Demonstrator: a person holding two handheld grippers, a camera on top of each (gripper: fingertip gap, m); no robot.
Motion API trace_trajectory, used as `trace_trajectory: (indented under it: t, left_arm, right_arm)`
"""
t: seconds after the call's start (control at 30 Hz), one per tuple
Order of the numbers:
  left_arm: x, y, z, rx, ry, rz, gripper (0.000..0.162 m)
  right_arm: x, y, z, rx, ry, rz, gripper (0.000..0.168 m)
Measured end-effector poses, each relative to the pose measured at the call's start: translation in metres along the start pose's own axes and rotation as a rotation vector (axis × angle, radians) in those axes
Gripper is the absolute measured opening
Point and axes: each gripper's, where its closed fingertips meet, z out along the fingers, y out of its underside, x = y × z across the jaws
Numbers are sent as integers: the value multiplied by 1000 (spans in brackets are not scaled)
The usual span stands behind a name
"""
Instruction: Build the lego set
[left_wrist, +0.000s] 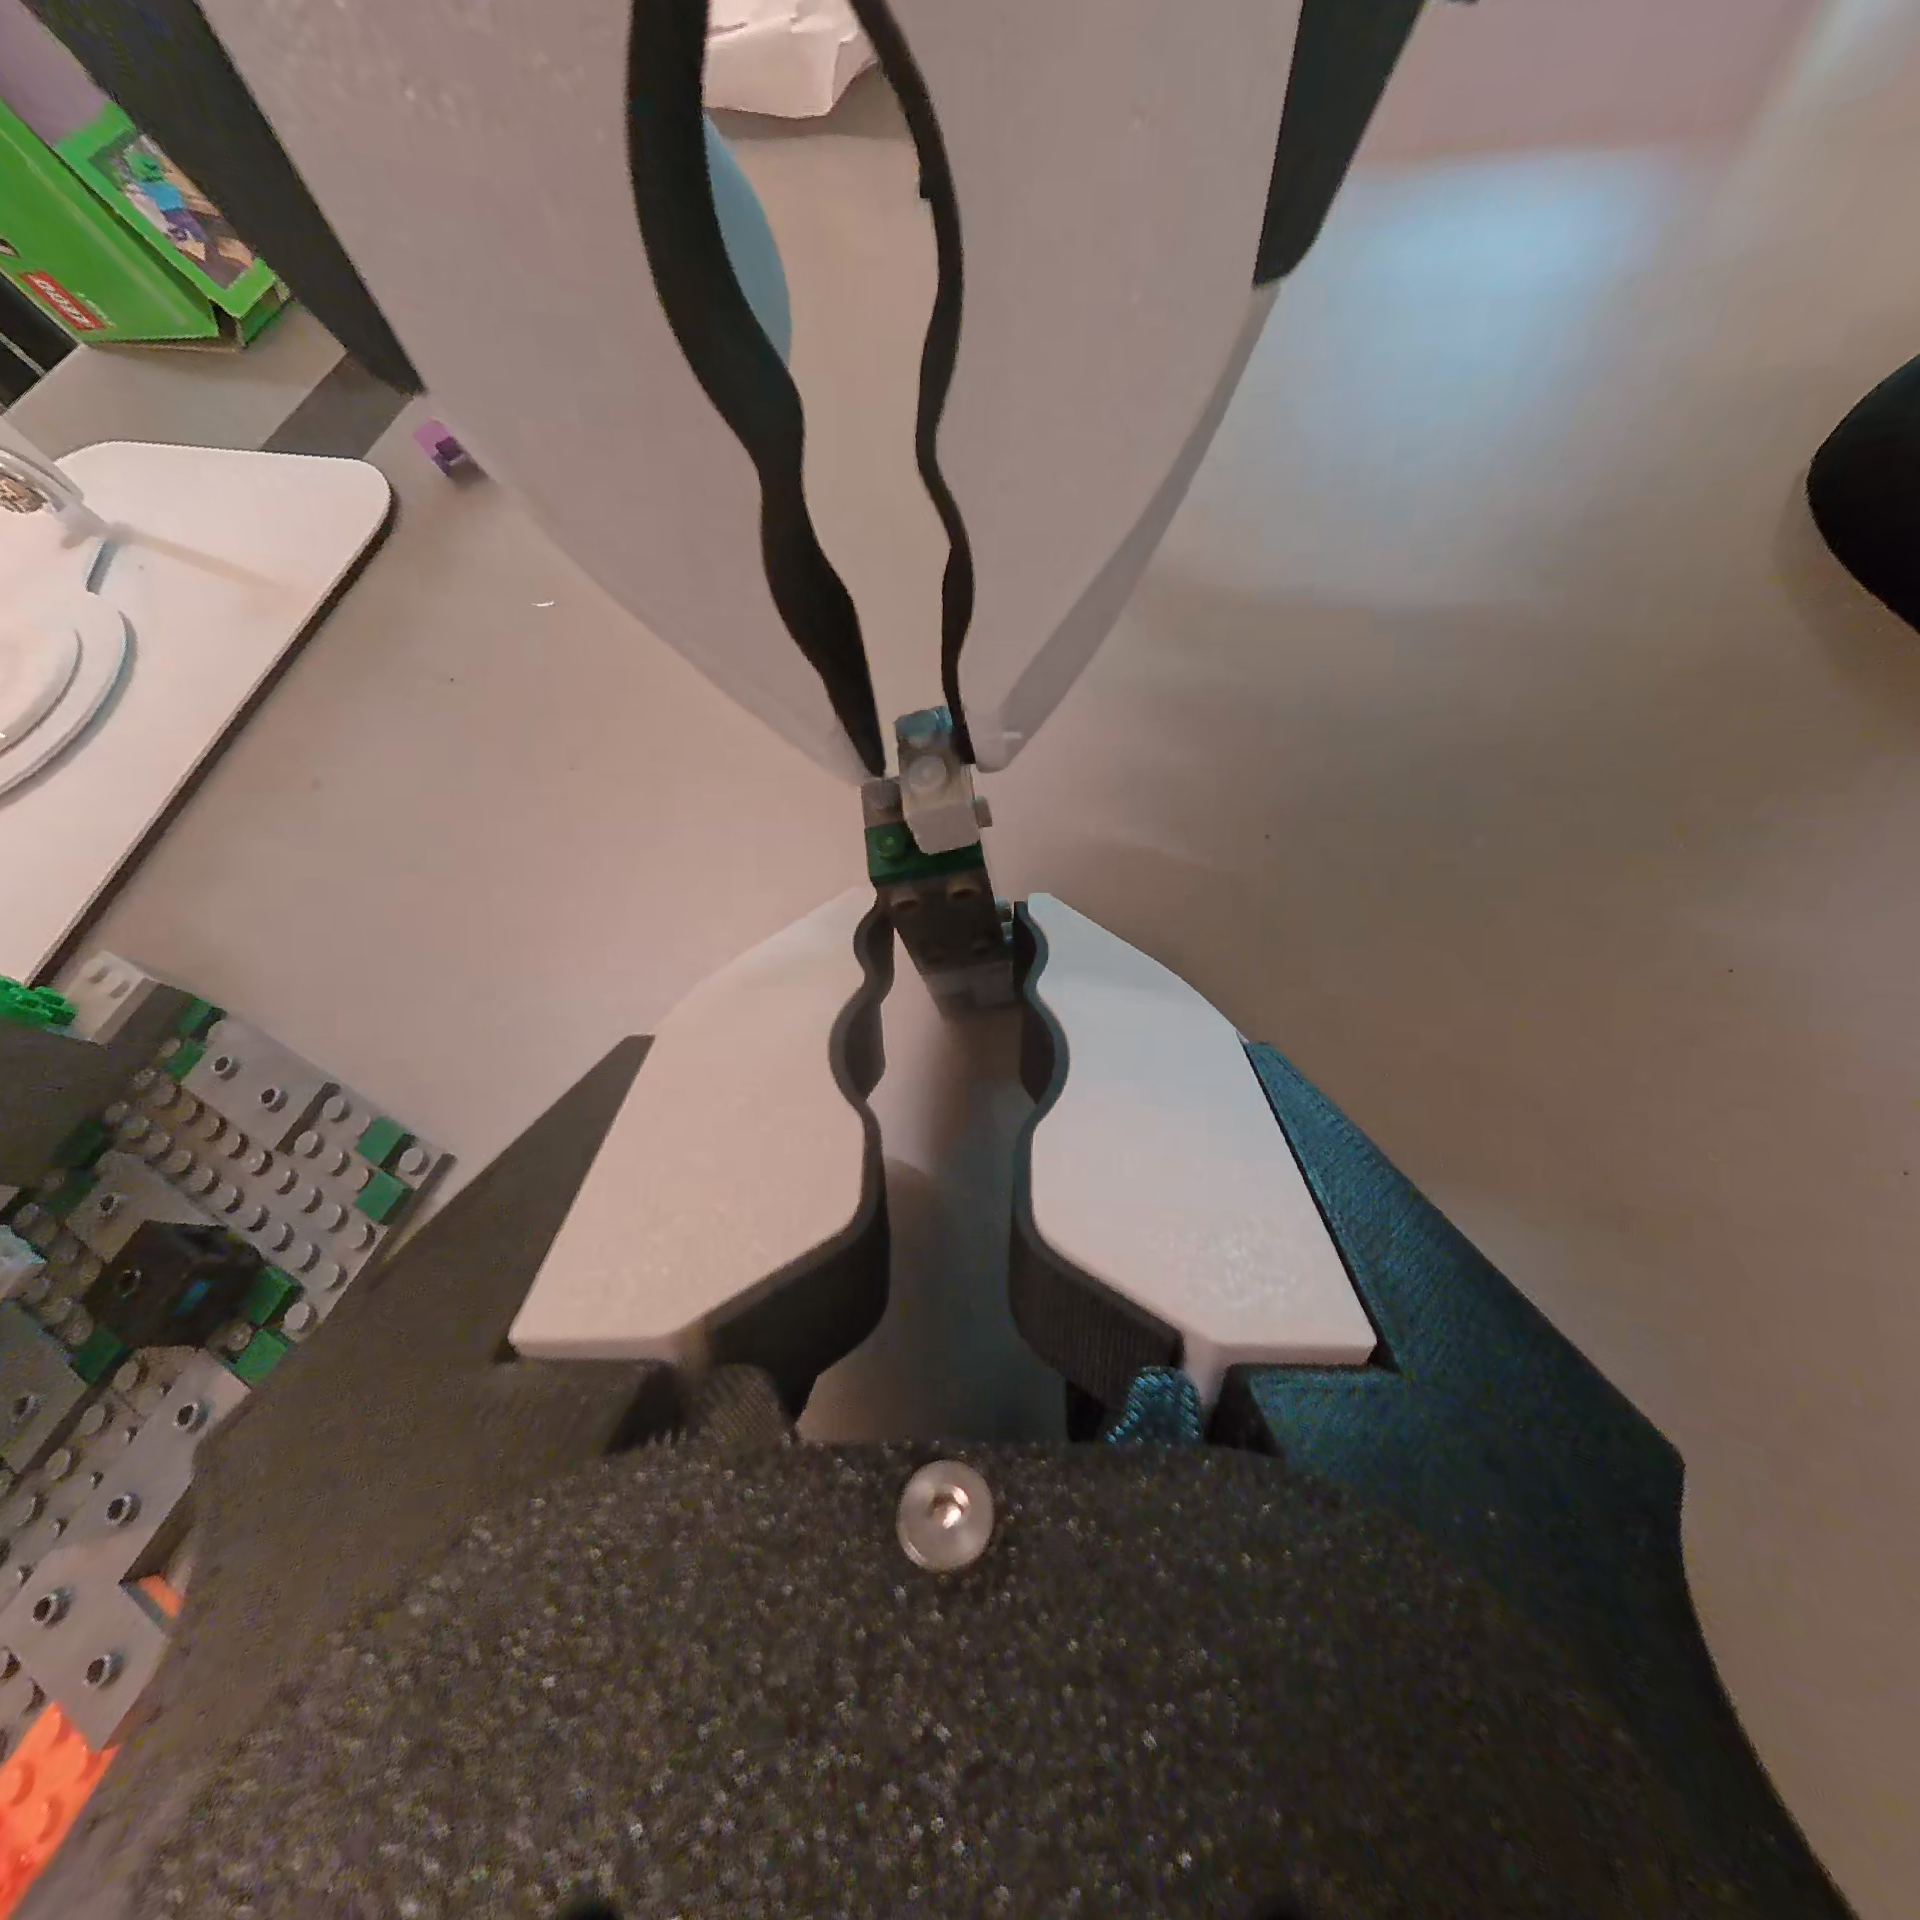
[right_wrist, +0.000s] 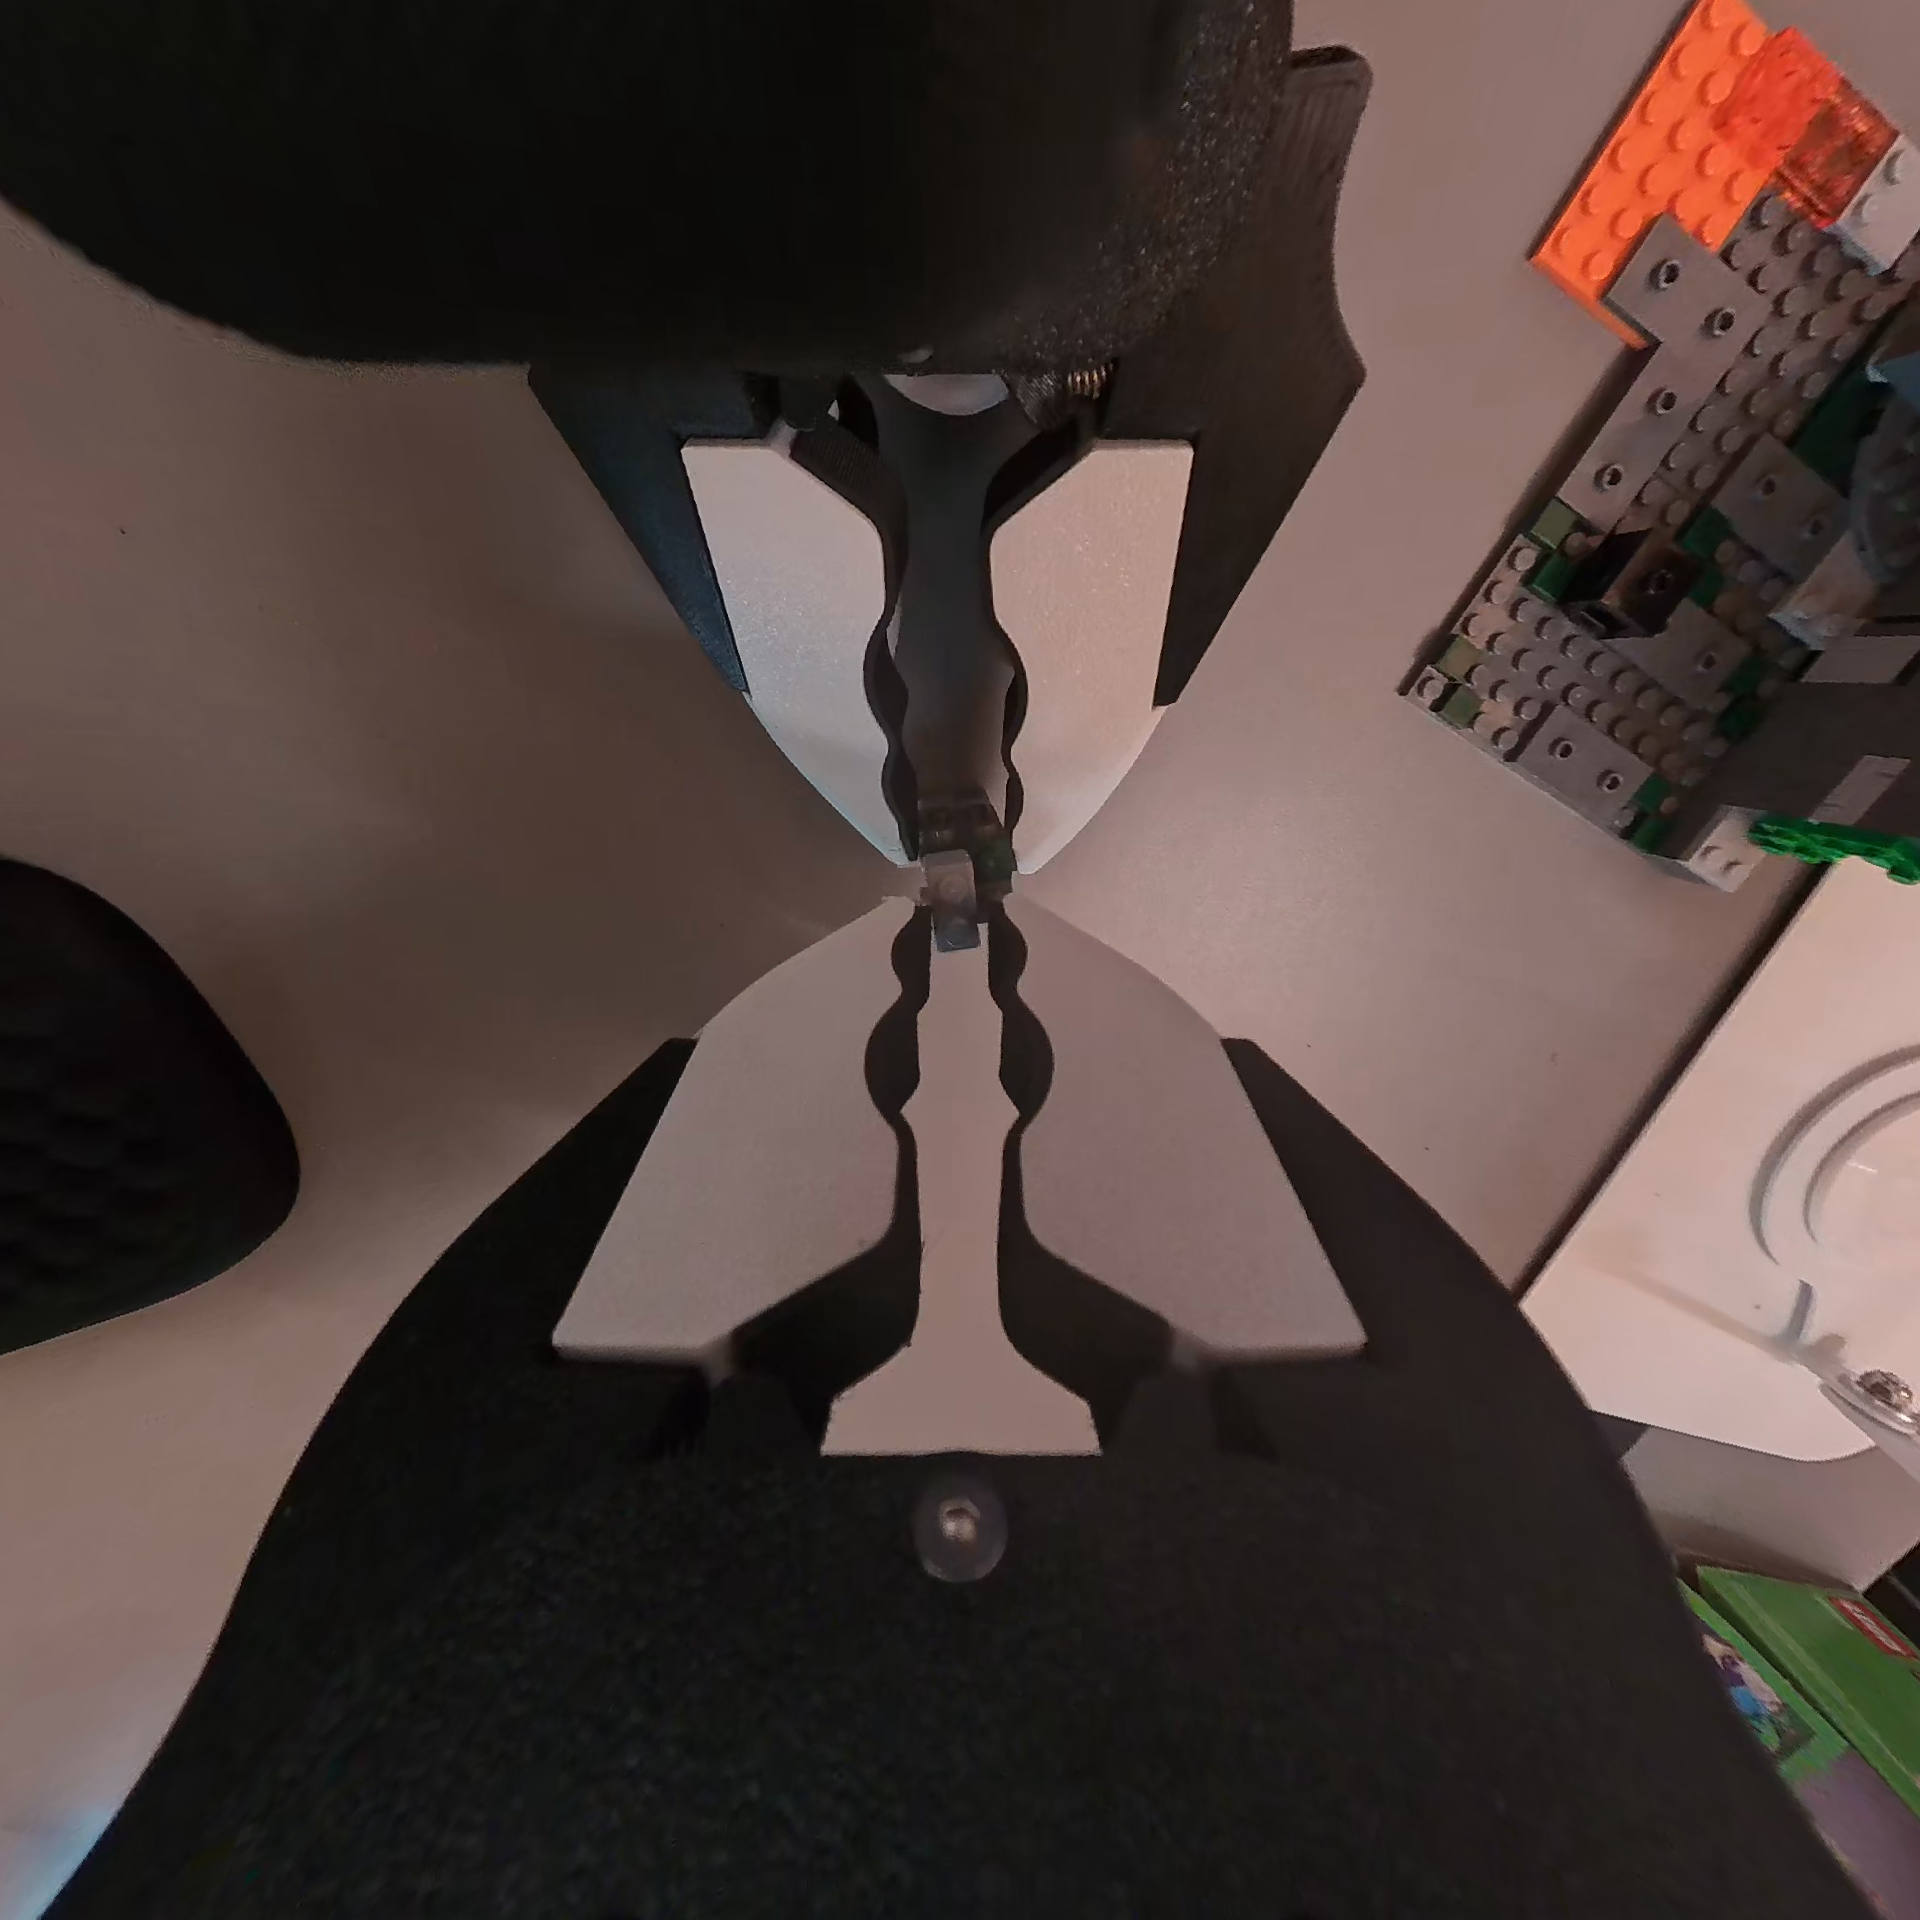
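Here the small grey-and-green brick assembly (left_wrist: 940, 894) sits clamped between the left gripper (left_wrist: 951, 920) fingers, while the right gripper (right_wrist: 956, 920) fingers pinch its light-grey top brick (left_wrist: 935, 784).

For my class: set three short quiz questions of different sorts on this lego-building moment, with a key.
1. True or false: the left gripper and right gripper meet tip to tip at one small lego sub-assembly.
2. Which colour is the plate at the end of the large lego build? A) orange B) yellow C) white
3. Fill in: the loose small brick on the table is ____.

Key: 1 true; 2 A; 3 purple
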Motion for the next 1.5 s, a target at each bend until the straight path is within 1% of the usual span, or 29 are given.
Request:
trace_trajectory:
  t: [0.23, 0.43, 0.53, 0.73, 0.87, 1.03, 1.17, 1.23, 1.3, 1.43, 1.5]
  left_arm:
    - [0, 0, 0, -1, -3, -3, 21]
    - [-1, 0, 1, -3, -14, 2, 22]
    - [-1, -1, 2, -7, -25, 8, 22]
    - [-1, -4, 8, -11, -41, 9, 23]
    - [-5, -5, 11, -20, -62, -13, 23]
    - [-11, -5, 14, -28, -76, -61, 29]
    - [-11, -6, 18, -37, -77, -80, 30]
    - [-11, -6, 20, -47, -80, -81, 28]
    - [-13, -6, 21, -50, -100, -78, 22]
    - [-12, -8, 20, -42, -109, -64, 18]
    - [-8, -9, 20, -40, -88, -62, 18]
  right_arm:
    - [-1, -1, -4, 28, 1, 12, 11]
    - [-3, -7, -16, 137, 9, 72, 12]
    - [-5, -4, -21, 186, 26, 99, 13]
    - [-4, 5, -15, 202, 87, 102, 14]
    - [-3, 7, -11, 202, 96, 99, 16]
    - [-1, 9, -11, 221, 112, 106, 16]
    - [0, 12, -13, 237, 125, 114, 16]
    - [-1, 14, -13, 243, 129, 118, 16]
    - [-1, 15, -14, 253, 133, 121, 16]
    - [-2, 13, -16, 264, 154, 107, 16]
    - [-2, 11, -17, 265, 157, 97, 15]
